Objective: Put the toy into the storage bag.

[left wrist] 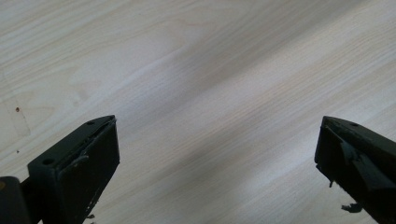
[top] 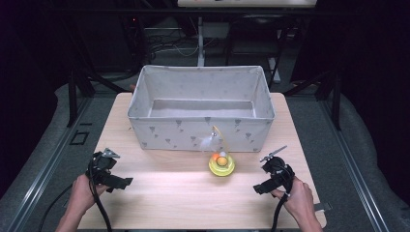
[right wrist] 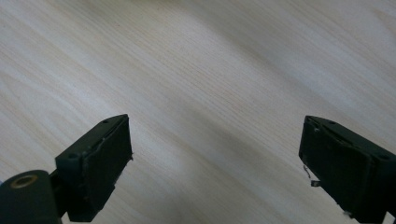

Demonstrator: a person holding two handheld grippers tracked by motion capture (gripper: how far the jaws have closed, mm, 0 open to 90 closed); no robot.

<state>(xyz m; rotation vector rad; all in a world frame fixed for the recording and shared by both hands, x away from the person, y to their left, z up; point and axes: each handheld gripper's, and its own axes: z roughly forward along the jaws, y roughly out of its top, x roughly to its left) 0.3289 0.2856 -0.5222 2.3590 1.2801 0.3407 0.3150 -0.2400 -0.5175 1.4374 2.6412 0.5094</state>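
A yellow round toy with an orange ball, a thin curved wand and a white feather stands on the wooden table, just in front of a grey fabric box. My left gripper rests low at the table's front left, open, with bare wood between its jaws. At the front right my right gripper is open too, its jaws wide apart over bare wood. Both sit well apart from the toy, one on each side.
The fabric box is open-topped, looks empty inside and takes up the table's far half. Black cables trail from both grippers off the front edge. Dark floor and metal frames surround the table.
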